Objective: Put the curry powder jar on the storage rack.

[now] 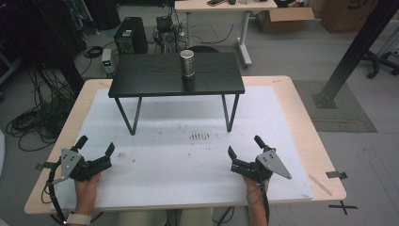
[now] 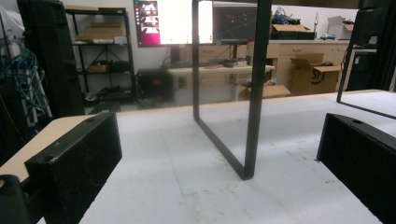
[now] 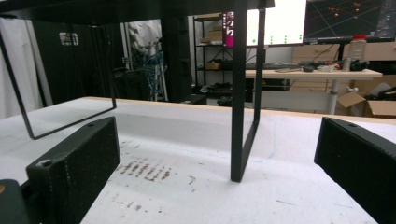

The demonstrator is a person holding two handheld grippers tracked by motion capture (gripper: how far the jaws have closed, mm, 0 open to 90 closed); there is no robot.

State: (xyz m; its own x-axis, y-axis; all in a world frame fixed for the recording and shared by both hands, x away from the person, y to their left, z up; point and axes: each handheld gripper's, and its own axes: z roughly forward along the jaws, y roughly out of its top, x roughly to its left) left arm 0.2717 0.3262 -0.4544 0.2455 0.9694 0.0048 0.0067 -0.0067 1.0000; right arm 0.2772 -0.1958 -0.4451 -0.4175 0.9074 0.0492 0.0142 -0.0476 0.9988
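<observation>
Both grippers rest low on the white mat (image 1: pixel 188 160) that covers the tabletop (image 1: pixel 301 113), each held in one of the person's hands at the near edge. Left gripper (image 1: pixel 96 147) sits at the near left corner with its jaws spread wide and nothing between them; in the left gripper view the two black jaws stand far apart at the sides, with bare mat in the gap. Right gripper (image 1: pixel 243 147) sits at the near right, likewise wide and empty, its grey three-cornered plate (image 1: pixel 275 162) on top.

Nearest thing ahead of them is a small black table (image 1: pixel 174 75) standing on the far half of the mat on thin black loop legs. In the left gripper view one leg (image 2: pixel 250 140) stands straight ahead on the mat; in the right gripper view another leg (image 3: pixel 238 116) does the same, with a patch of brown smudges (image 3: pixel 144 170) on the mat to its left. A metal can (image 1: pixel 187 63) stands upright on the black table, toward its right half, well apart from both grippers.

No label can be read on the can. A cardboard box (image 2: pixel 310 72) in the background of the left gripper view carries dark print, too small to read, and the bright monitor (image 2: pixel 175 21) behind shows nothing legible.
</observation>
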